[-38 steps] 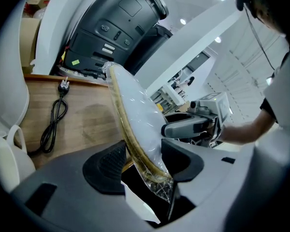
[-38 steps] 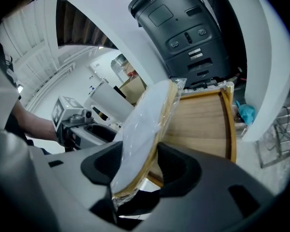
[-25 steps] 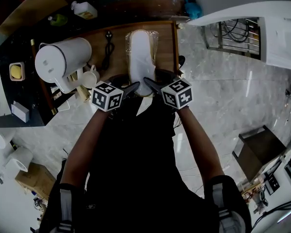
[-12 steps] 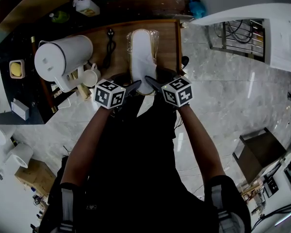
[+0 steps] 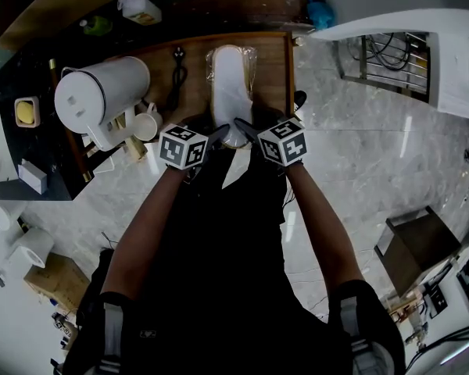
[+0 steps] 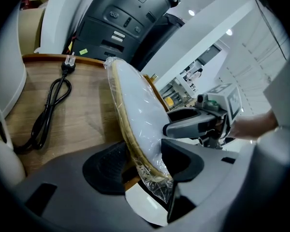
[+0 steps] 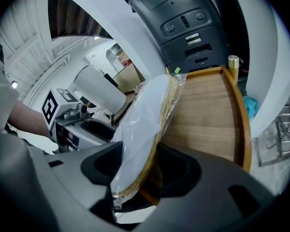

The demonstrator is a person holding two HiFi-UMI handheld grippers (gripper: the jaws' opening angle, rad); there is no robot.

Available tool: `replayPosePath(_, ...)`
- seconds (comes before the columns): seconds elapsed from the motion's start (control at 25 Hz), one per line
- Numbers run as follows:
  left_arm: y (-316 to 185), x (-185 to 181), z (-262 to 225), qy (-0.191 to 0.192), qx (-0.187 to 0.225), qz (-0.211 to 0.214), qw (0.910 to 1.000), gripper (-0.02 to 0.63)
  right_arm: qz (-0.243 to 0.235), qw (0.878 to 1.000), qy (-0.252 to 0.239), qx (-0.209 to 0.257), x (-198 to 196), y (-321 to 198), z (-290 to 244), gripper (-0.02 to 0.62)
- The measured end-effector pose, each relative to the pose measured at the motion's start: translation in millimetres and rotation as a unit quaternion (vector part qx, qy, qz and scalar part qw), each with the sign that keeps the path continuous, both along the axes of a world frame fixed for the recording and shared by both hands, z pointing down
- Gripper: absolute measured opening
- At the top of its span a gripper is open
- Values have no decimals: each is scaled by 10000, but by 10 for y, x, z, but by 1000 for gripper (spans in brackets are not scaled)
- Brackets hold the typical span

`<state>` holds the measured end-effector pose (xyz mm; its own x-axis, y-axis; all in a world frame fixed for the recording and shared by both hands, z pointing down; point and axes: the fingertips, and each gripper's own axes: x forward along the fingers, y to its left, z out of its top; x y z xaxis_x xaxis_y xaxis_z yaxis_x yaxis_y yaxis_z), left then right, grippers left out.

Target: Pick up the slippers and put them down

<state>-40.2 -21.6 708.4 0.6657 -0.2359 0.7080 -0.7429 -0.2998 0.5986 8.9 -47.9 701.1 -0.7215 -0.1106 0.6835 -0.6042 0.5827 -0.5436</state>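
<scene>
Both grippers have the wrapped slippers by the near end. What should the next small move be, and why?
Probably lower both hands together until the wrapped slippers lie flat on the wooden tabletop, then open. The left gripper and right gripper each clamp the near end, which looks lifted off the wood. Whether the far end touches it is unclear.

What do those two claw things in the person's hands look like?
The left gripper and right gripper are grey plastic with black padded jaws. Each carries a white cube printed with black square markers. The person wears a black top with short sleeves that have pale stripes.
</scene>
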Motion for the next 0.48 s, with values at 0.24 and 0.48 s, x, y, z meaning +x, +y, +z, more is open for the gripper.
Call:
replayPosePath(0.24, 18, -54, 81, -106, -46, 60, 9999, 233, -103, 9999, 18, -106, -49, 22, 97, 227)
replayPosePath(0.48, 36, -59, 165, -59, -184, -39, 9998, 233, -128, 9998, 105, -113, -55, 27, 159, 227)
